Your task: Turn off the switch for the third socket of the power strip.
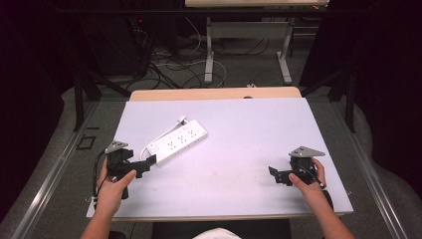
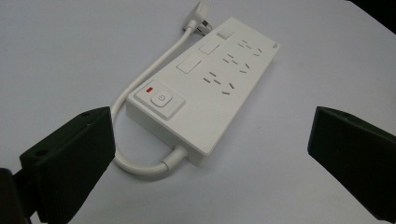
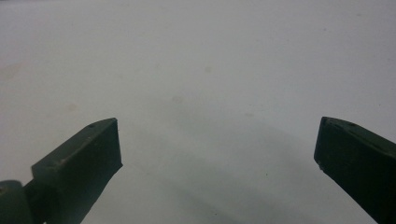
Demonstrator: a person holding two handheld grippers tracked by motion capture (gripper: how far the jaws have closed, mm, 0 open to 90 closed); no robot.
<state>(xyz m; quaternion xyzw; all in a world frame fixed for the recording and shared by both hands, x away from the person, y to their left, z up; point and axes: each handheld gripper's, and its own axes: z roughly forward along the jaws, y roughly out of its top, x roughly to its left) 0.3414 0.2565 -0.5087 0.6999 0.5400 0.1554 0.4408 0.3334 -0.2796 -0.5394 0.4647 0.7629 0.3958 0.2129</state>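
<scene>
- My left gripper [image 1: 145, 164] sits near the left front part of the white table [image 1: 249, 134], with my left hand [image 1: 113, 186] wrapped around its handle.
- Its jaws are spread wide and hold nothing; in the left gripper view the 2 black jaws stand far apart at the bottom corners.
- The power strip [image 2: 205, 88] lies flat on the table just ahead of those jaws, its near end between them but not touching either one as far as I can tell.
- The power strip is white, with a square switch [image 2: 160, 99] at the near end and a small red mark beside it.
- Rows of sockets [image 2: 227, 70] run along its top toward the far end.
- Its white cord [image 2: 140, 93] leaves the near end, curls around the left side of the body and runs back to the plug [image 2: 201, 18], which rests on the table beside the far end.
- In the high view the power strip lies at an angle on the left half of the table, its switch end pointing at my left gripper.
- My right gripper [image 1: 274, 175] rests near the right front of the table, held in my right hand [image 1: 309, 181], well apart from the power strip.
- Its jaws are also spread wide, with bare table between them in the right gripper view.
</scene>
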